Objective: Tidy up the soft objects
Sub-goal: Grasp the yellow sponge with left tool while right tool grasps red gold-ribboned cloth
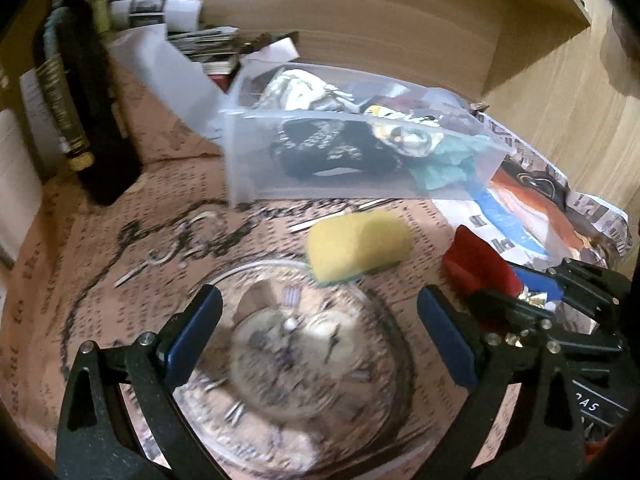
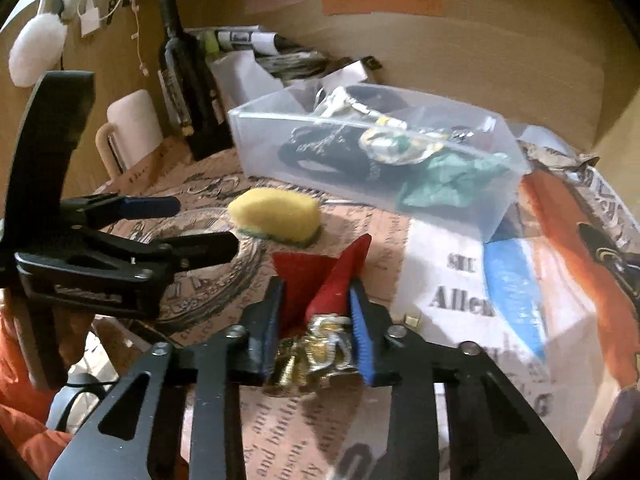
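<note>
In the right wrist view, the right gripper (image 2: 314, 332) at lower centre has its jaws closed on a red cloth (image 2: 320, 280) with a gold trinket attached. The left gripper (image 1: 320, 332) has its jaws wide apart and empty, low in its own view. A yellow sponge (image 1: 358, 246) lies on the bench at centre, just before the clear bin (image 1: 256, 160) of soft things.

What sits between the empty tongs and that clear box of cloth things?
A yellow sponge, lying on the printed paper between the left tongs and the clear box; the left wrist view shows it.
</note>
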